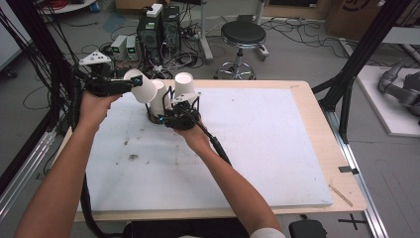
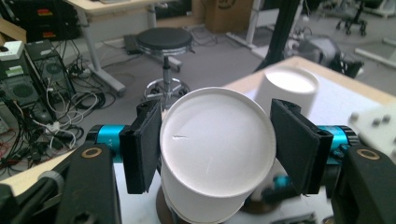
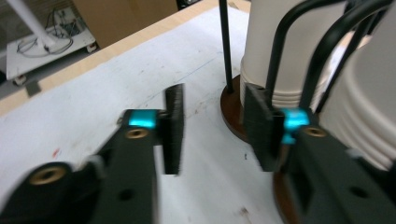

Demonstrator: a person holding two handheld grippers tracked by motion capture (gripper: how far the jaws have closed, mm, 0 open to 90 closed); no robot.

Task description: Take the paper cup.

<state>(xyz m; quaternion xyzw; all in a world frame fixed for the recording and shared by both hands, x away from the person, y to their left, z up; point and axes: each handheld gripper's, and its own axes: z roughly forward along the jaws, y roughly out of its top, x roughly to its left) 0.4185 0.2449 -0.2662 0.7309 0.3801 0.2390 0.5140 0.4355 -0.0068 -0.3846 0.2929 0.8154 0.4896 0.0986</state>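
Even indoor light — right gripper view blurred.

The right gripper point(image 3: 212, 130) appeared motion-blurred, its body cut off by the bottom edge. White paper cups point(image 3: 369, 107) in a black wire holder point(image 3: 289, 51) were cropped at the top and right edges.

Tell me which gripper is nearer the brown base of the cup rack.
Right. The right gripper sits low beside the brown base, jaws open with nothing between them. The left gripper is raised above the rack, clamped on a tilted white cup.
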